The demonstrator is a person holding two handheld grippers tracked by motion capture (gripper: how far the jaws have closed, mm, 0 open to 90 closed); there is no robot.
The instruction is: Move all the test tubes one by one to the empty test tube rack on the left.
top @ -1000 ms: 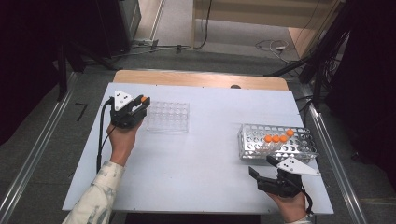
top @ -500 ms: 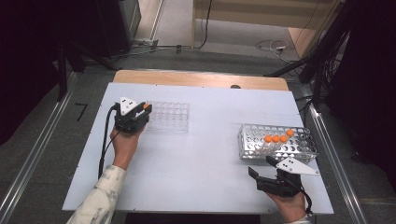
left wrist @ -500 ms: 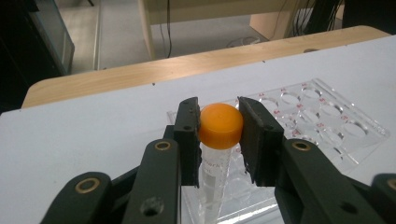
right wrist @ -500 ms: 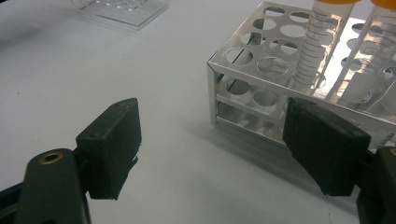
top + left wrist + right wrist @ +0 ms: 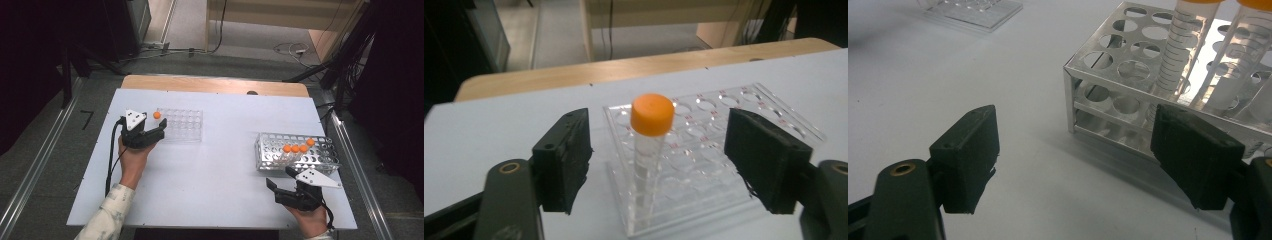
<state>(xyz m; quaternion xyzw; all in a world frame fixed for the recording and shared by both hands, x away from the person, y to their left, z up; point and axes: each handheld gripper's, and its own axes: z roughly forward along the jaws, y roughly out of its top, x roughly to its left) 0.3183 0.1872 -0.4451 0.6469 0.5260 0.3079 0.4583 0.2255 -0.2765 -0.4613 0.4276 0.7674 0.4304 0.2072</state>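
Tube seated in the clear rack; left gripper has let go.

On the white table (image 5: 215,175), the clear acrylic rack (image 5: 181,125) holds one orange-capped tube (image 5: 650,145) upright in its near-left corner hole, long axis vertical. The left gripper (image 5: 155,131) has just been opening: its jaws stand apart either side of the tube, not touching. The right gripper (image 5: 281,180), open and empty, rests just beside the metal rack (image 5: 295,152), nearer the remaining orange-capped tubes (image 5: 297,148).

Your table (image 5: 220,180) has a white top with a wooden strip along its far edge. On it, far left: a clear rack (image 5: 182,125). Near right: a metal rack (image 5: 270,155). The two stand well apart.
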